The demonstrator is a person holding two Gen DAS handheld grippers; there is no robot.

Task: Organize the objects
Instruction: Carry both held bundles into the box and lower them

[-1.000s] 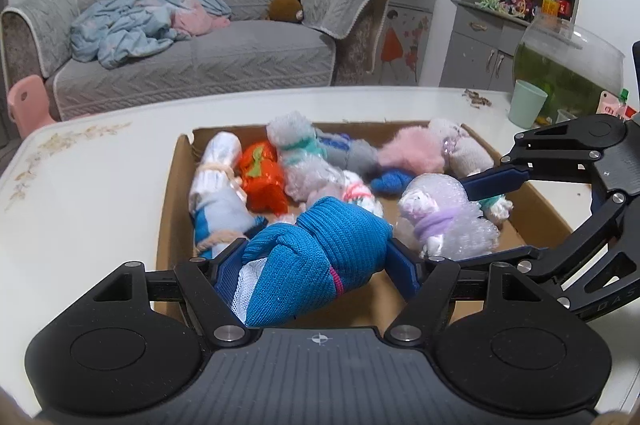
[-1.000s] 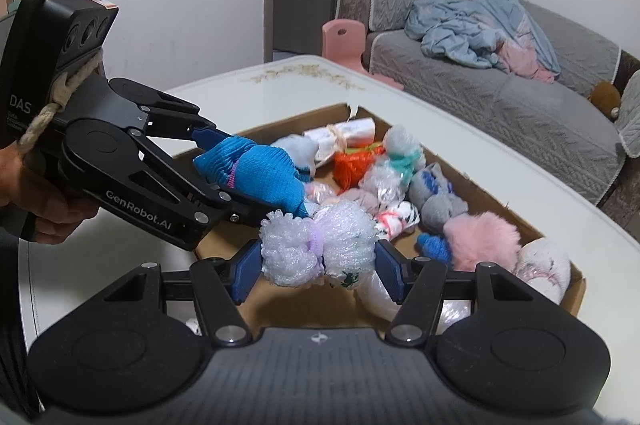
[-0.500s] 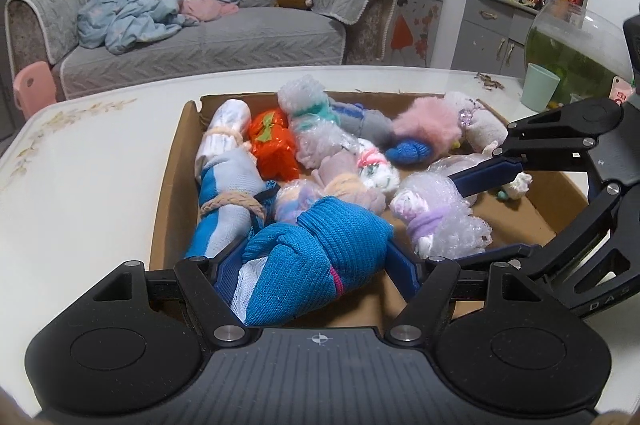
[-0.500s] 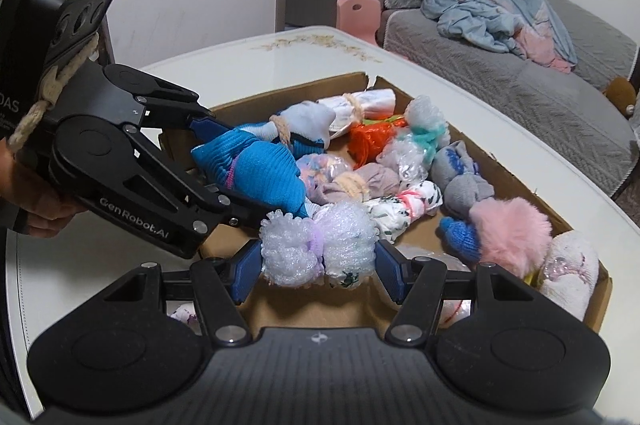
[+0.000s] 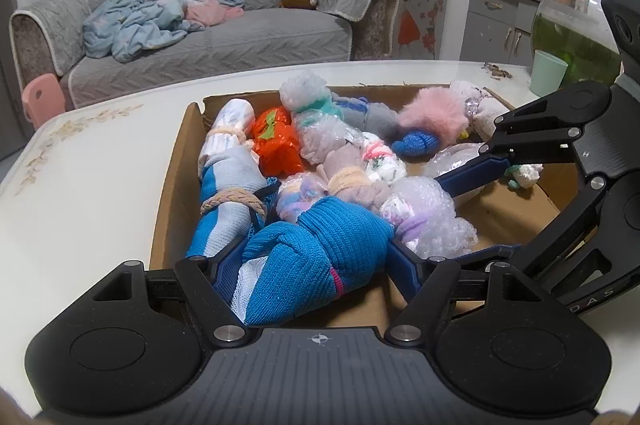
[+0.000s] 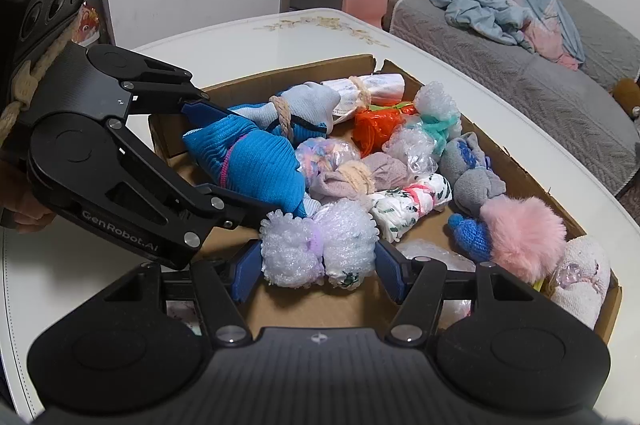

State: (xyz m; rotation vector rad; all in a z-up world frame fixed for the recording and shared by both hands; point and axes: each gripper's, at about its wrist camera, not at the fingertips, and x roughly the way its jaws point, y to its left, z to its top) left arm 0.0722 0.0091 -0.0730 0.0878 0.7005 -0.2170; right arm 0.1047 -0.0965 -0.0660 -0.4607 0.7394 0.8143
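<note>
An open cardboard box [image 5: 172,185] of rolled socks and bubble-wrapped bundles lies on the white table. My left gripper [image 5: 316,257] is shut on a blue knitted sock bundle [image 5: 312,265] over the box's near edge. Just to its right, my right gripper [image 5: 434,219] is shut on a bubble-wrap bundle [image 5: 424,221] tied with a purple band. In the right wrist view the same bubble-wrap bundle [image 6: 320,249] sits between the right gripper's [image 6: 318,261] blue pads. There the left gripper [image 6: 248,161] holds the blue bundle [image 6: 256,161] close to the left.
The box holds a pink fluffy ball [image 5: 434,115], an orange bundle [image 5: 276,141] and a rope-tied grey-blue sock [image 5: 228,193]. A green cup [image 5: 550,73] and a fishbowl [image 5: 576,37] stand at the table's far right. A grey sofa [image 5: 224,41] and a pink stool [image 6: 364,1] lie beyond.
Both grippers have tipped a little further down over the box, each still gripping its bundle. The two bundles now hang closer together.
</note>
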